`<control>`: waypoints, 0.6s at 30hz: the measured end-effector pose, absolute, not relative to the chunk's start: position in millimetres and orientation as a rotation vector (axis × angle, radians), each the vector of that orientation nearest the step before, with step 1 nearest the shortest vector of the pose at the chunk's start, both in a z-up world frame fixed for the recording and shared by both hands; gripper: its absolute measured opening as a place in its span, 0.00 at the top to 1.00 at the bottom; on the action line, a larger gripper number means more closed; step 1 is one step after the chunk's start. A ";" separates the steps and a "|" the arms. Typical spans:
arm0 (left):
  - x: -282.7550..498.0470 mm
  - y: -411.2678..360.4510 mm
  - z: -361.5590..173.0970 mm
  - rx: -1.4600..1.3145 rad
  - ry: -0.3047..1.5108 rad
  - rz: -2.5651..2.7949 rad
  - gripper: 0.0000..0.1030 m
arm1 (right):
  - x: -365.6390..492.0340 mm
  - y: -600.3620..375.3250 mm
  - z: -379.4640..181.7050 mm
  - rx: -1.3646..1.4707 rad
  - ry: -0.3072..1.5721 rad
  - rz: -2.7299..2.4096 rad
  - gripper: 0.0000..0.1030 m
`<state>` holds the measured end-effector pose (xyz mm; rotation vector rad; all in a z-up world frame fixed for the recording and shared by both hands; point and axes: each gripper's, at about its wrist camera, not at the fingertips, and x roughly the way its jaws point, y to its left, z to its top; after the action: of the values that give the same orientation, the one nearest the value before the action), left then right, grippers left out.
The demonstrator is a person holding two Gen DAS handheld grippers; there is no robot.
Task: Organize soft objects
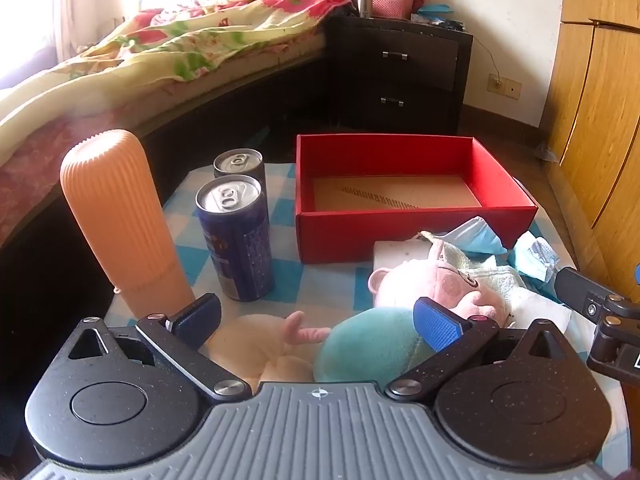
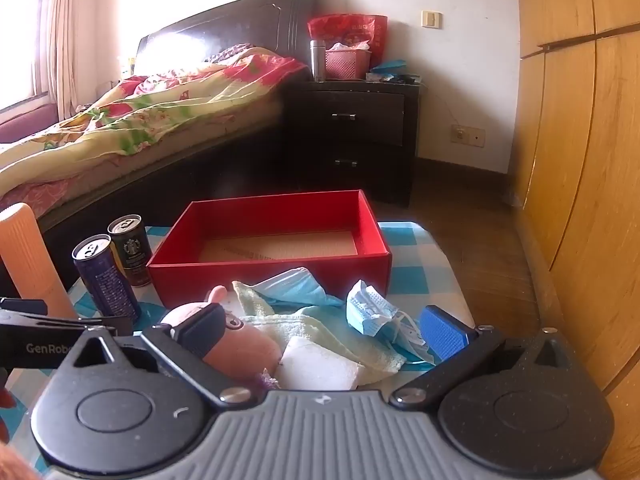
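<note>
Left fingers (image 1: 436,328) spread wide over the plush (image 1: 436,284), nothing gripped; right fingers (image 2: 444,332) gape too, above the towel (image 2: 320,328) and masks (image 2: 372,312). The red box (image 1: 400,224) waits empty at twelve o'clock. Best to pinch the plush mid-body, lift clear of the cans (image 1: 236,236).

Plush toy (image 1: 440,284) fuzzy cloth; red box (image 1: 400,236) matt card; cans (image 1: 236,240) glossy metal; bottle (image 1: 120,216) ribbed plastic.

A home bedroom: unmade bed (image 2: 160,120), dark nightstand (image 2: 360,132), wooden wardrobe (image 2: 580,160).
</note>
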<state>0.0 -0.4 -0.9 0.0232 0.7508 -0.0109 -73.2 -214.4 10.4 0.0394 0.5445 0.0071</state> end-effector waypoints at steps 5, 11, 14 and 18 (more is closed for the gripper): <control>0.7 -1.6 -2.5 0.022 0.748 -0.012 0.05 | -72.9 -212.4 9.1 0.033 0.548 0.013 0.18; 2.0 -0.9 -3.6 0.023 0.746 -0.012 0.05 | -72.9 -210.9 8.6 0.027 0.549 0.011 0.18; 0.8 -1.2 -5.6 0.018 0.744 -0.014 0.05 | -72.9 -210.1 8.5 0.014 0.542 0.000 0.18; -1.0 -2.5 -3.0 0.023 0.746 -0.017 0.05 | -71.5 -210.2 8.1 0.018 0.543 -0.011 0.18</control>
<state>-1.0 -2.5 -3.0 0.0225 0.7462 -0.0172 -71.5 -210.2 8.1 0.0181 0.5426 -0.0107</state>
